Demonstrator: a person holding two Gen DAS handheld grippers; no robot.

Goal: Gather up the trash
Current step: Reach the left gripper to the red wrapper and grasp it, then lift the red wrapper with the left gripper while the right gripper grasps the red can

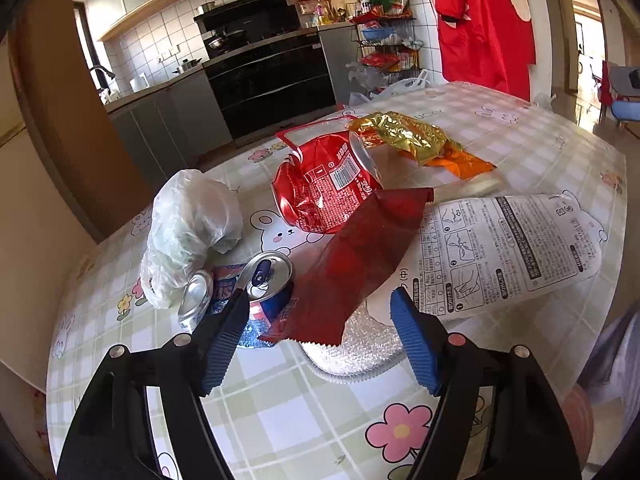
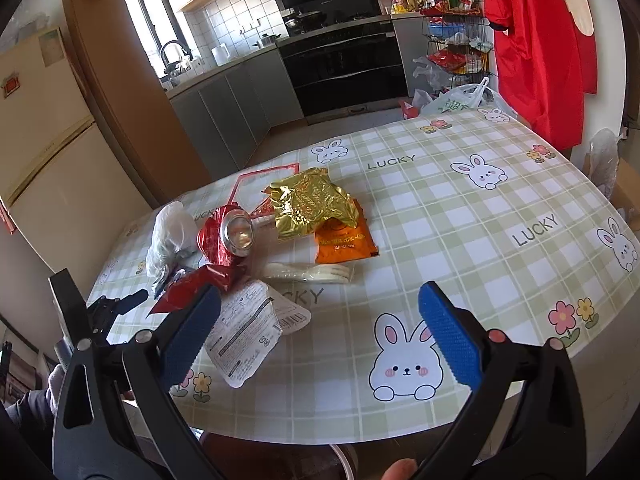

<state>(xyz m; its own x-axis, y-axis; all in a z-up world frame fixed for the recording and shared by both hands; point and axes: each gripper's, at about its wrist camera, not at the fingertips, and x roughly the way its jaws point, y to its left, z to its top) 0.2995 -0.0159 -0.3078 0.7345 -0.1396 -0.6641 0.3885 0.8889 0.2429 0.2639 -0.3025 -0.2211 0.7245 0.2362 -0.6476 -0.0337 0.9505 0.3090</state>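
**A:** While the left wrist camera looks down its fingers, what shows on the checked rabbit-print table [image 1: 280, 412]?

**B:** The left claw [image 1: 320, 304] has its blue pads apart, clamped on nothing. A dark red translucent plastic wrapper [image 1: 360, 264] hangs between them; whether a pad touches it I cannot tell. Under it lies a white printed plastic pouch [image 1: 520, 240], reaching toward the table's right edge.

**A:** And by the left finger?

**B:** A blue drink can with a silver top [image 1: 268, 276], lying just beyond that finger. Left of it, near the table's left edge, sits a crumpled clear plastic bag [image 1: 192, 224]. Farther in is a crushed red soda can [image 1: 324, 188], then a crinkled gold foil wrapper [image 1: 404, 136] over an orange sachet [image 1: 464, 164].

**A:** Now the right wrist camera?

**B:** The right claw [image 2: 320, 312] is wide apart and empty, above the near edge of the table [image 2: 460, 208]. The trash sits toward the table's left side: the gold foil wrapper [image 2: 312, 204] over the orange sachet [image 2: 344, 244], the crushed red soda can [image 2: 228, 236] beside them, the clear bag [image 2: 168, 232] at the left edge.

**A:** Anything nearer?

**B:** A pale plastic fork [image 2: 312, 272], and the white pouch [image 2: 248, 332] just beside the left finger. The left claw's black frame [image 2: 108, 308] shows at the near left corner.
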